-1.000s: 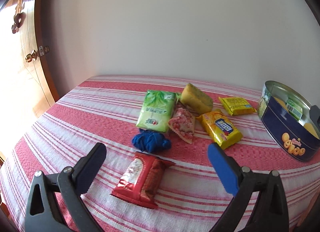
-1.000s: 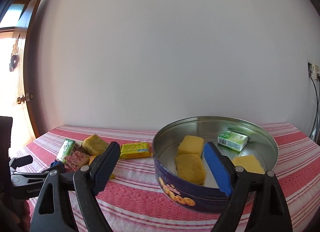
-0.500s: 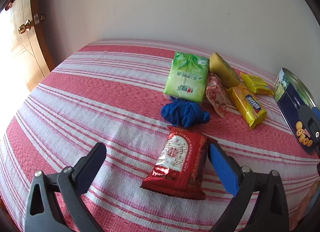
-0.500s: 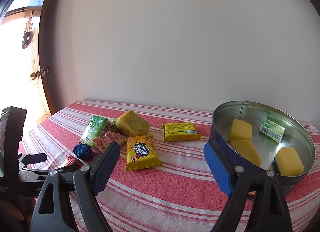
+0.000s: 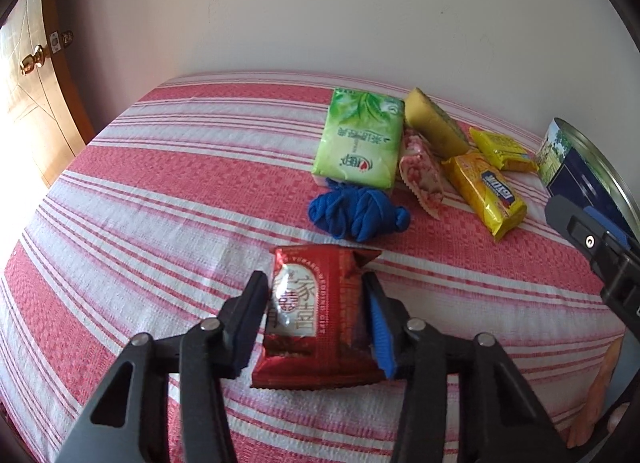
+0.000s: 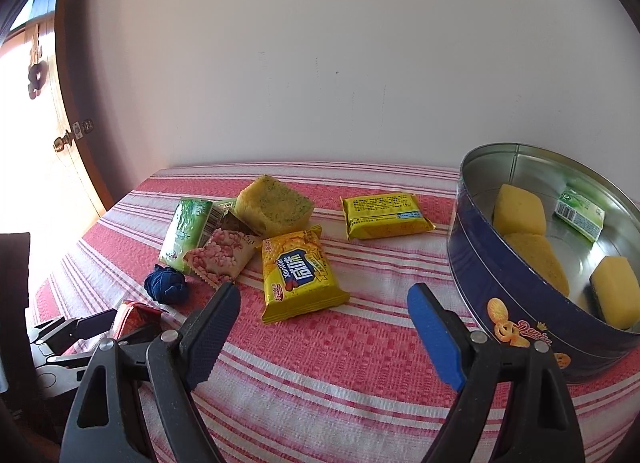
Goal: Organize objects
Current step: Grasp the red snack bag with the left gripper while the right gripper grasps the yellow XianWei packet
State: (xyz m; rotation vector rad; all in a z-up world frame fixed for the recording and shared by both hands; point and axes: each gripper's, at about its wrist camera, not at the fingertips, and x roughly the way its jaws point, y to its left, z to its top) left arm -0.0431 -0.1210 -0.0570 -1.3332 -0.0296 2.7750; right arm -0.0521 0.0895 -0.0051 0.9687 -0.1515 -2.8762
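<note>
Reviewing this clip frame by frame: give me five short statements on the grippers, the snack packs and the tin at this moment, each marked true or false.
1. The left gripper is closed on the red snack packet. True.
2. The right gripper holds the yellow cracker pack. False: its jaws are open and empty, and the pack lies on the striped cloth ahead of it.
3. The blue tin is empty. False: it holds yellow sponges and a small green-and-white pack.
4. The blue knotted cloth lies beyond the red packet, beside the green tissue pack. True.
5. A lid covers the tin. False: it is open on top.
</note>
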